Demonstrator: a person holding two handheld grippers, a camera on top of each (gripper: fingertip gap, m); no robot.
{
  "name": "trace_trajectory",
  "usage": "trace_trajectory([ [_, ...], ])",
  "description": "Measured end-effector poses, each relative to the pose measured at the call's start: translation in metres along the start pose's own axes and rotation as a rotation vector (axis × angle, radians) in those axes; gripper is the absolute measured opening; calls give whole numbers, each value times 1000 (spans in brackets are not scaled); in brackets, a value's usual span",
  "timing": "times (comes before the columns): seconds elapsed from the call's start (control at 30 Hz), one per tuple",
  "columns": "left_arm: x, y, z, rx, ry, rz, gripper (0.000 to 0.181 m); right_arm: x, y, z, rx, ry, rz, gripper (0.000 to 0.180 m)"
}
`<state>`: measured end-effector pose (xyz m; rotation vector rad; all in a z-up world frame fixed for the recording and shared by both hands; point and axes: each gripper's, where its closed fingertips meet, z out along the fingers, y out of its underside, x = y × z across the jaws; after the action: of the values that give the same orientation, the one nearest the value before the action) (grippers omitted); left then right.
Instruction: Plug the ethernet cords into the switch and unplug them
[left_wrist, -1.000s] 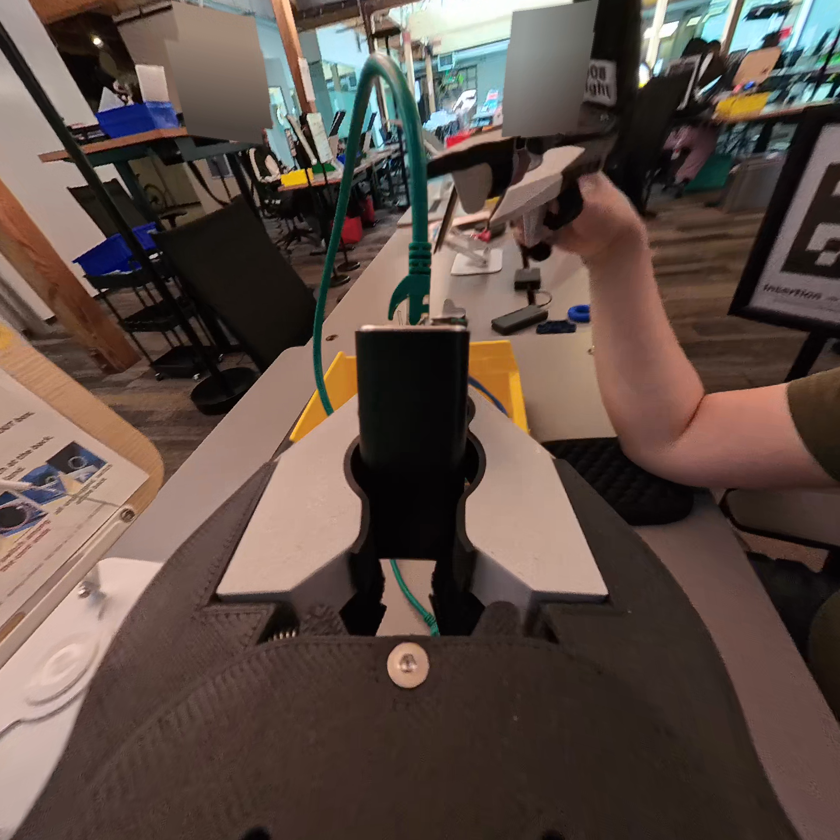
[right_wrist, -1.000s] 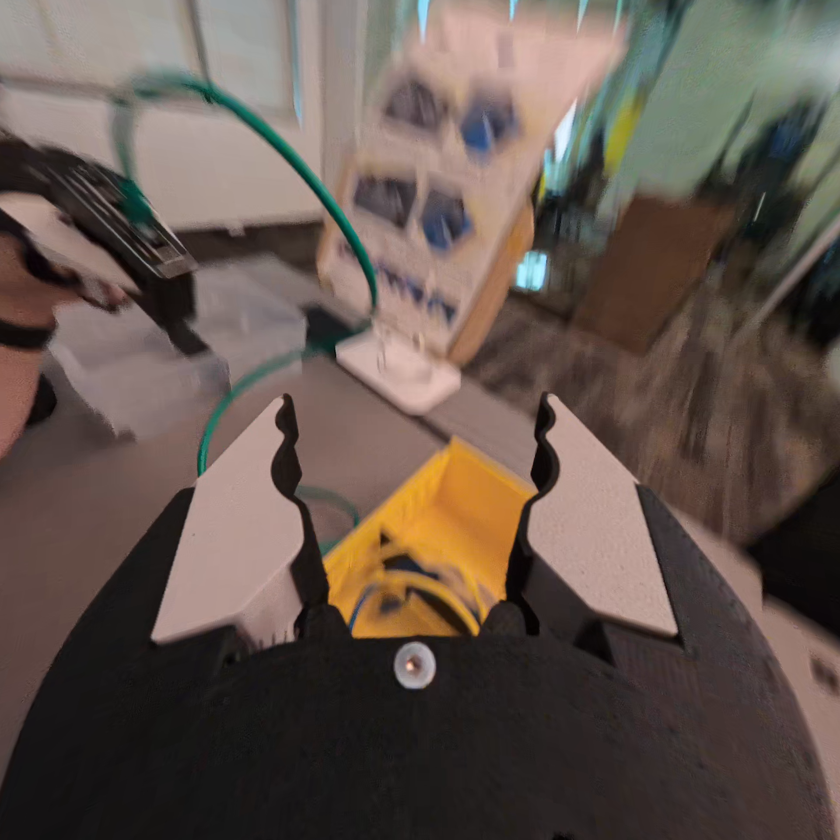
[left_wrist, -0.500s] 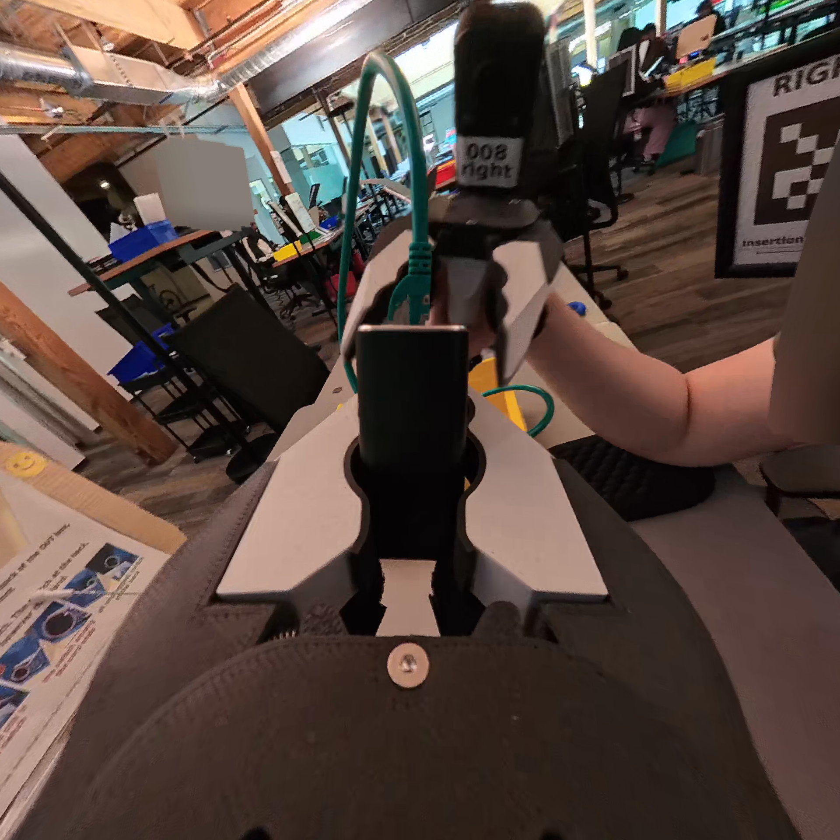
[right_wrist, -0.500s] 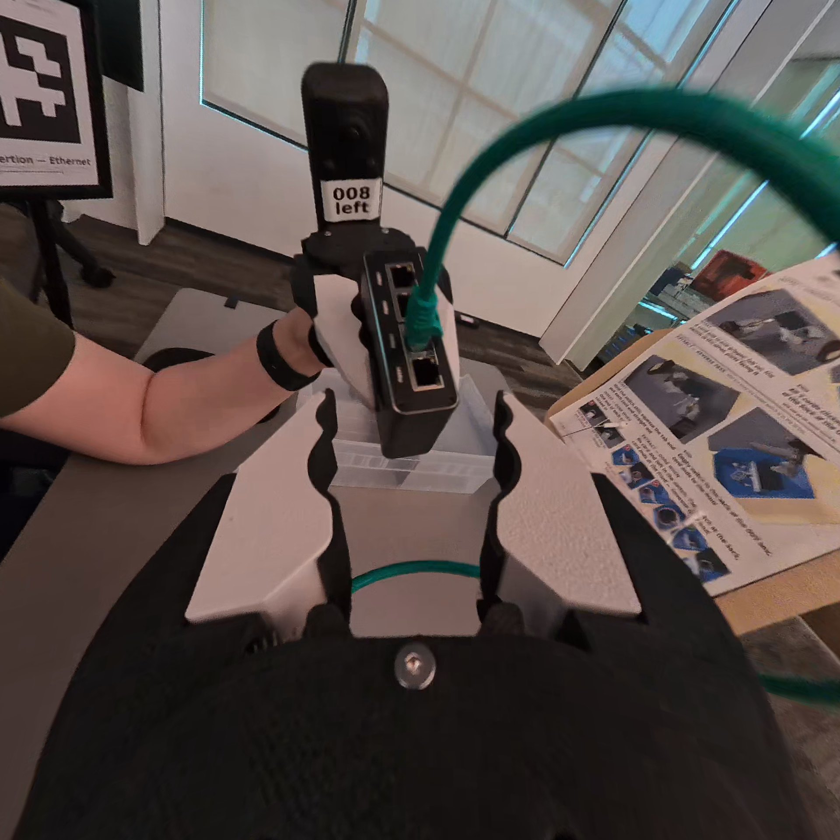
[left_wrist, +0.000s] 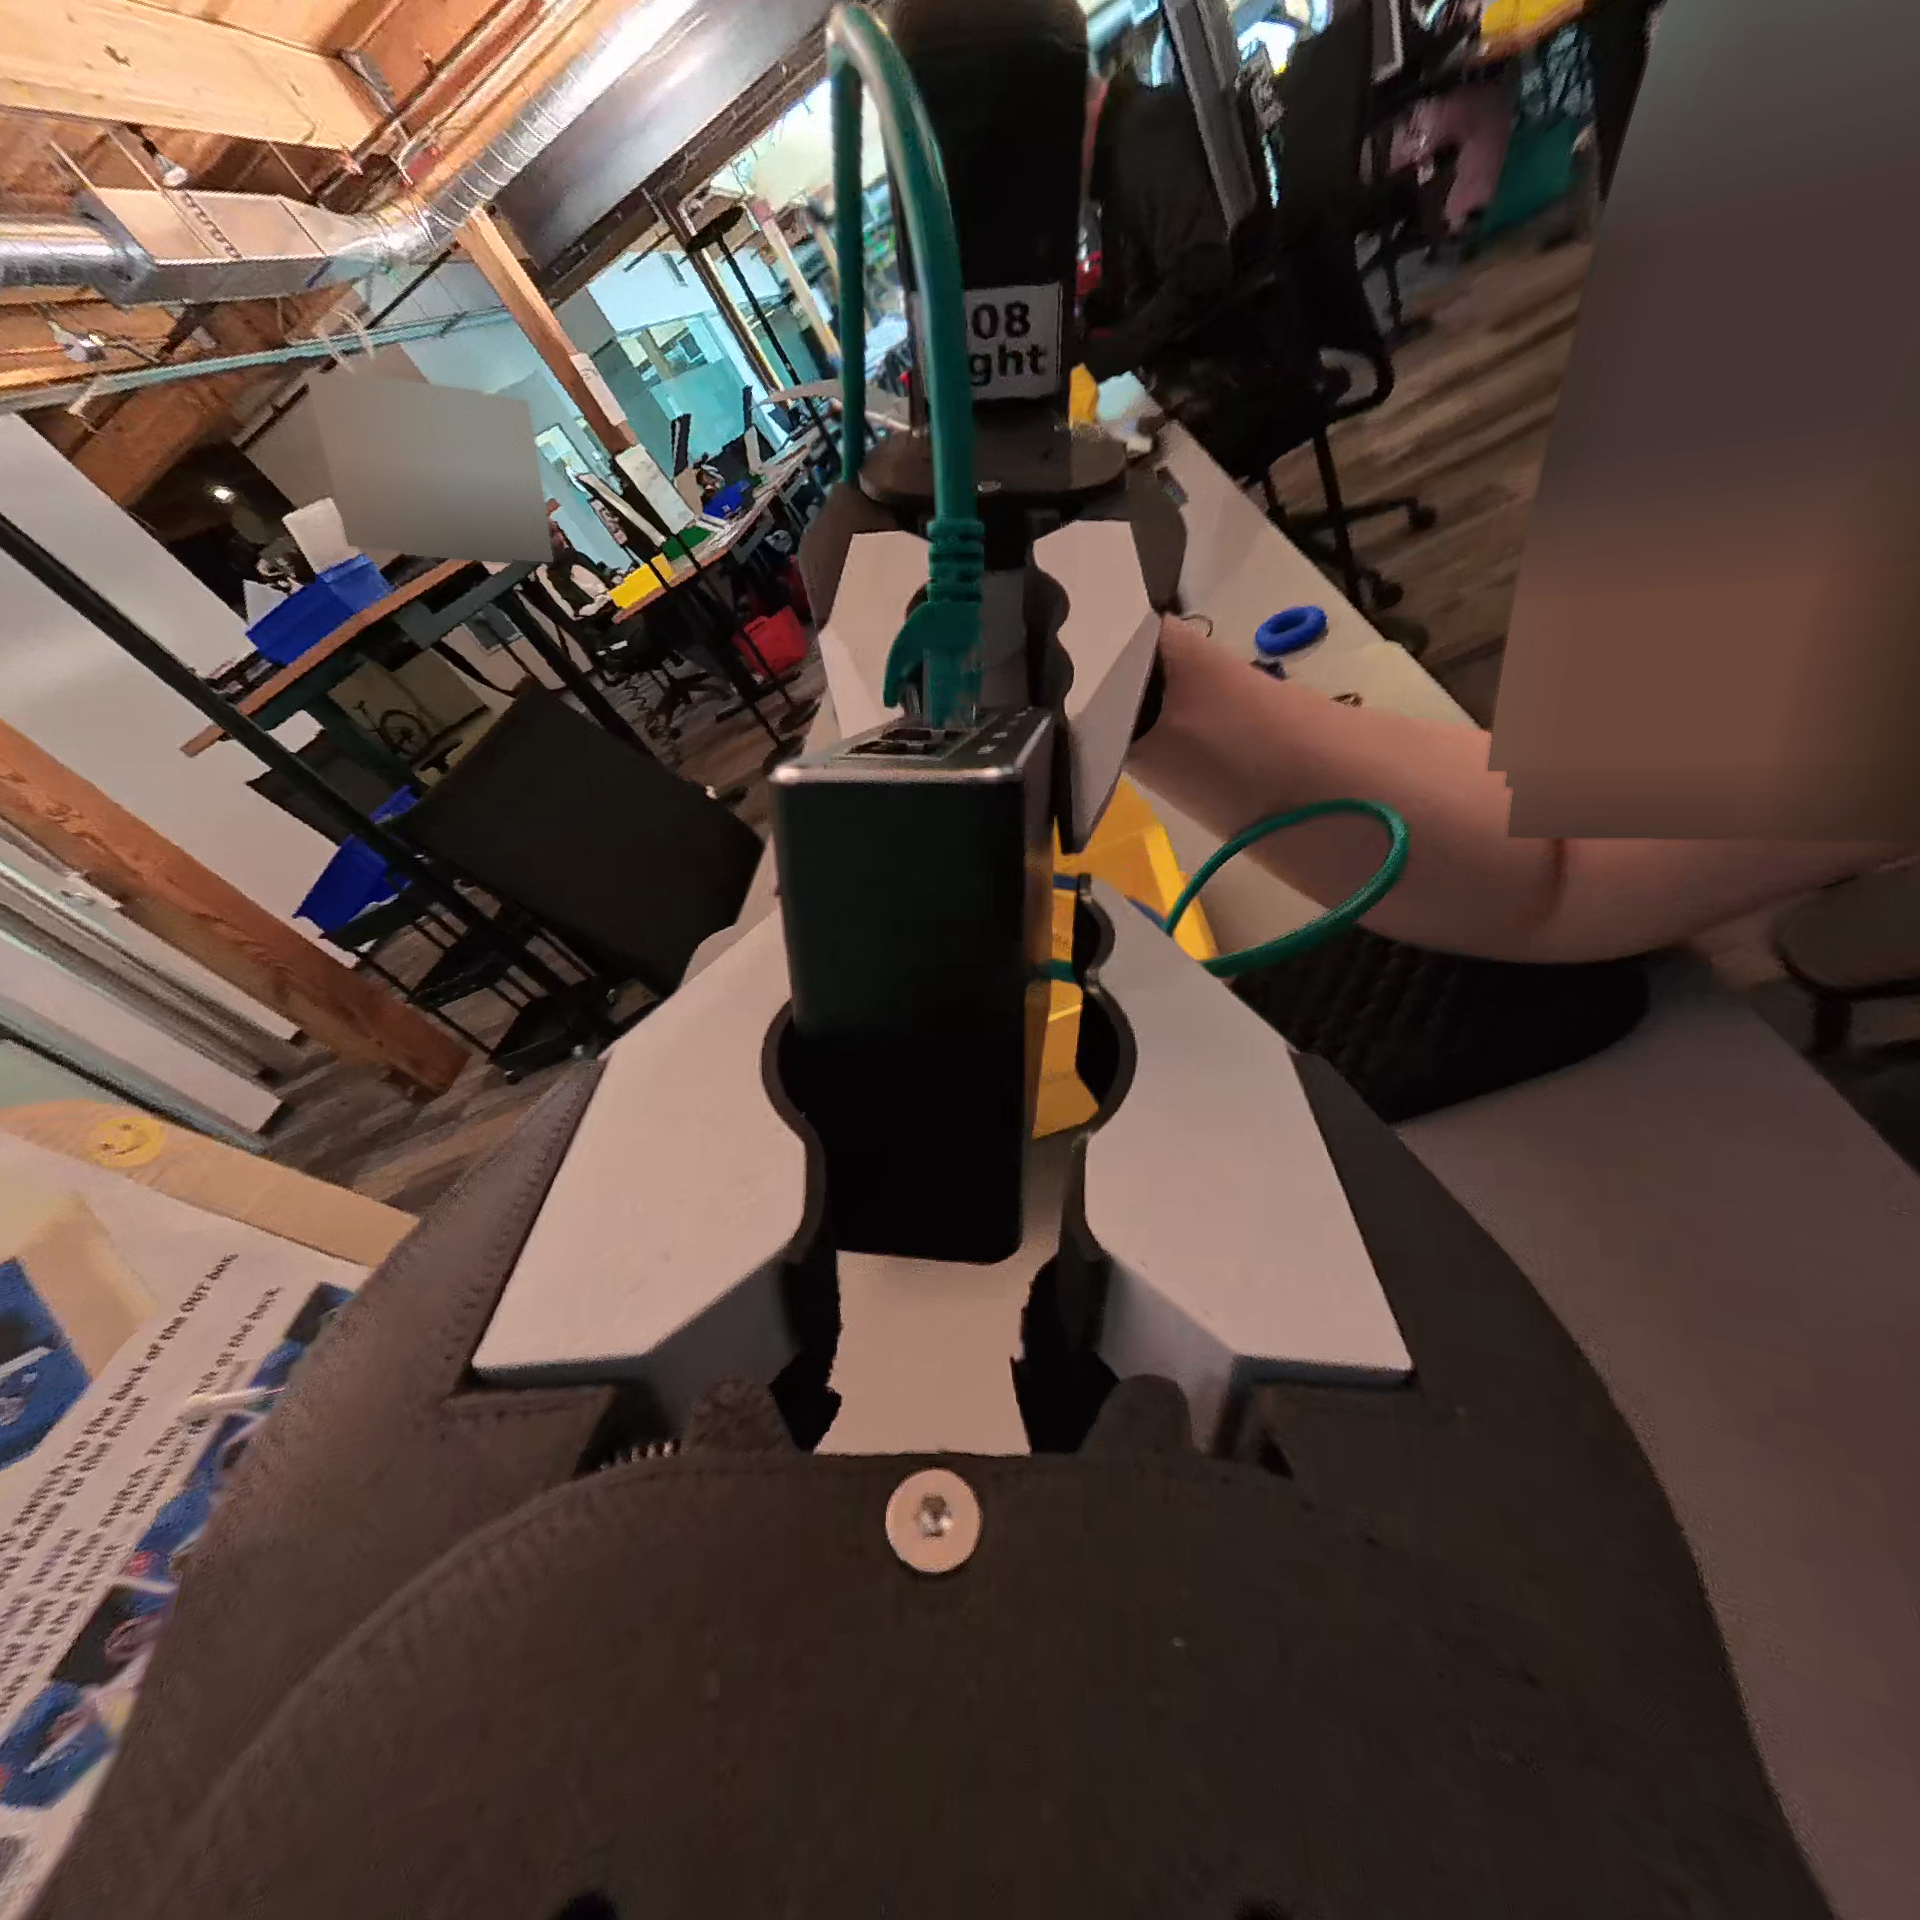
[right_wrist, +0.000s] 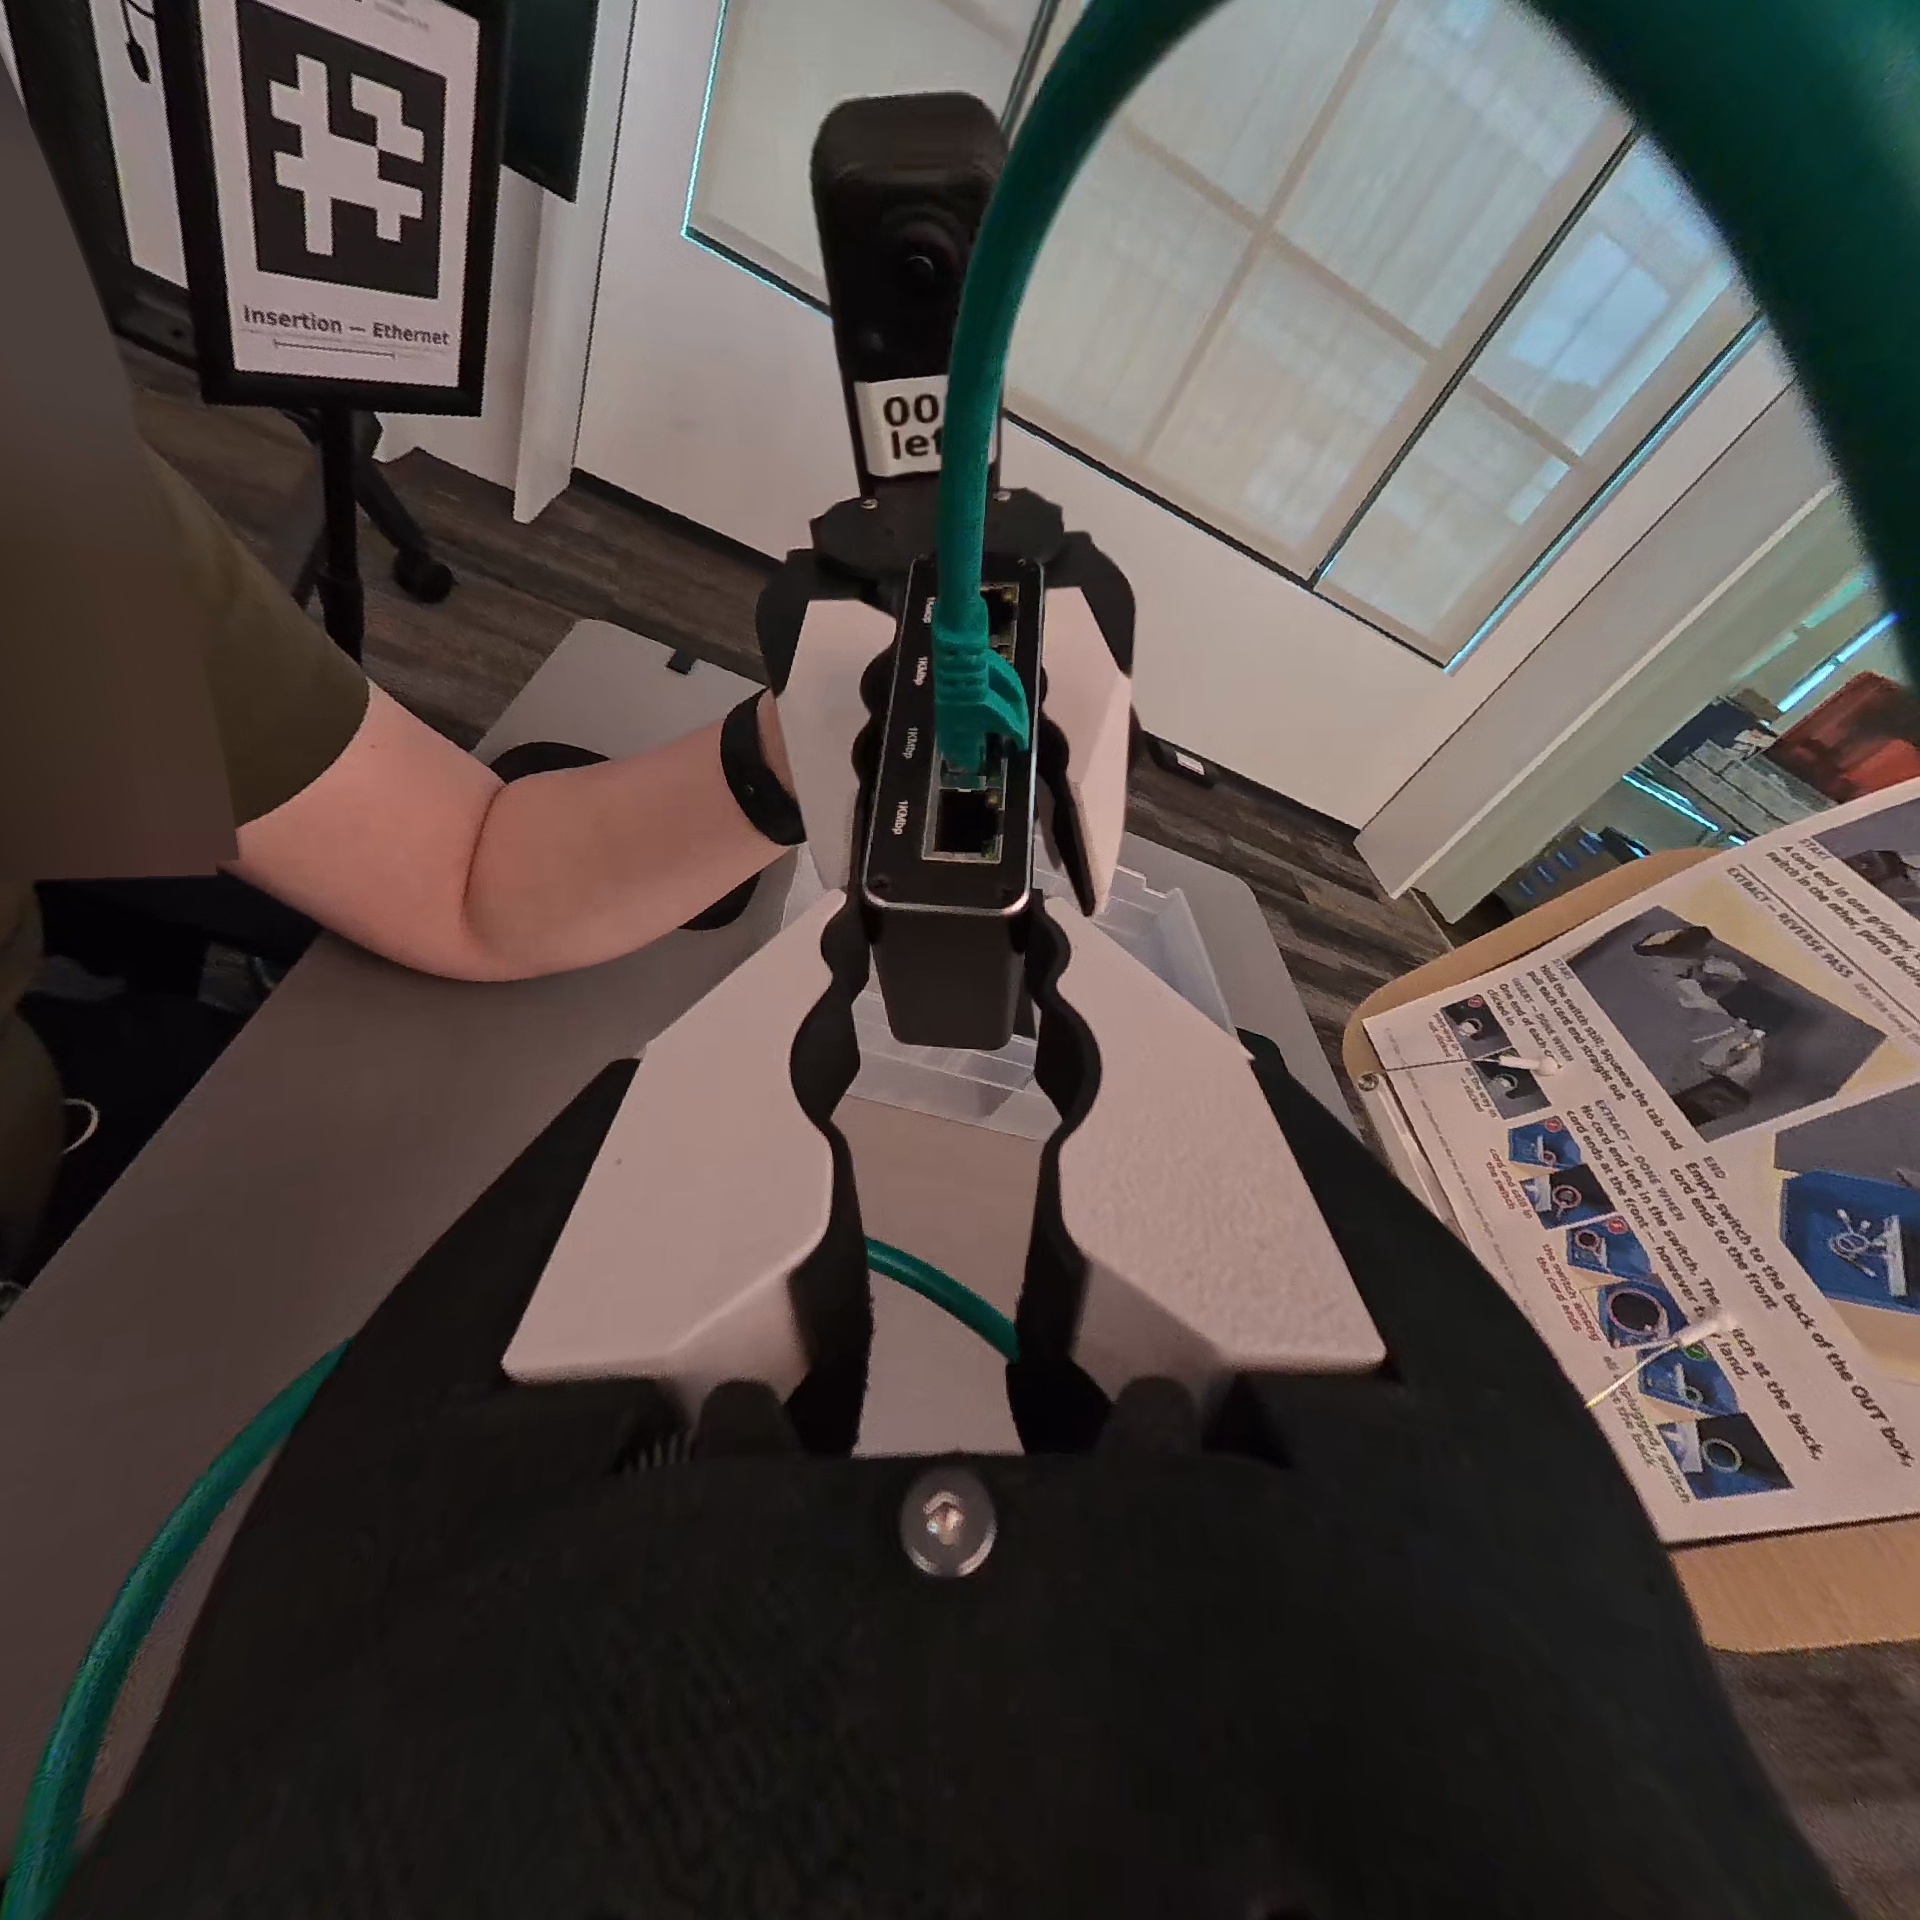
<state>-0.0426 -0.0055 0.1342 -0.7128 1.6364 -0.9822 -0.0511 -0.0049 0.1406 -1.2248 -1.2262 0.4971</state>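
Observation:
My left gripper (left_wrist: 925, 925) is shut on the black switch (left_wrist: 894, 935) and holds it upright above the table. A green ethernet cord (left_wrist: 940, 468) arches down, and its plug (left_wrist: 940, 644) sits in a port on the switch's top face. In the right wrist view the switch (right_wrist: 904, 790) turns its port face to me, with the green plug (right_wrist: 966, 686) in a middle port. My right gripper (right_wrist: 940, 935) is open, its tips on either side of the switch's near end. It also shows in the left wrist view (left_wrist: 977, 727), just behind the plug.
A yellow bin (left_wrist: 1132, 862) and a black mat (left_wrist: 1434, 1008) lie on the grey table behind the switch. An instruction sheet (right_wrist: 1662, 1195) stands at the right, a clear plastic box (right_wrist: 1174, 966) under the switch, a marker sign (right_wrist: 343, 197) at the back left. The person's forearms cross the table. Both grippers' tips are close together, under 4 cm apart.
My right gripper swung from the yellow bin to face the switch, came close to it, and its jaws narrowed. The left gripper keeps its hold on the switch with the green cord plugged in.

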Motion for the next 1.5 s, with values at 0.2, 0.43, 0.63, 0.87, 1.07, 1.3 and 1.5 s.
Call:
trace_trajectory([
  [0.2,3,3,1,-70,-45,115,36,-4,0,-2,-11,7,-90,29],
  [0.43,-20,9,0,-279,-337,418,33,19,0,-11,-67,266,-395,33],
  [0.63,-33,12,-4,-435,-510,664,33,15,-10,-15,-179,407,-676,29],
  [0.87,-33,22,-3,-500,-495,699,33,11,-5,-8,-276,421,-757,14],
  [1.07,-32,31,-3,-542,-467,698,33,13,5,-5,-351,432,-850,14],
  [1.3,-32,31,-5,-529,-458,683,33,11,4,-3,-319,422,-852,15],
  [1.5,-51,33,-21,-583,-559,722,33,13,50,-19,-609,327,-645,18],
])
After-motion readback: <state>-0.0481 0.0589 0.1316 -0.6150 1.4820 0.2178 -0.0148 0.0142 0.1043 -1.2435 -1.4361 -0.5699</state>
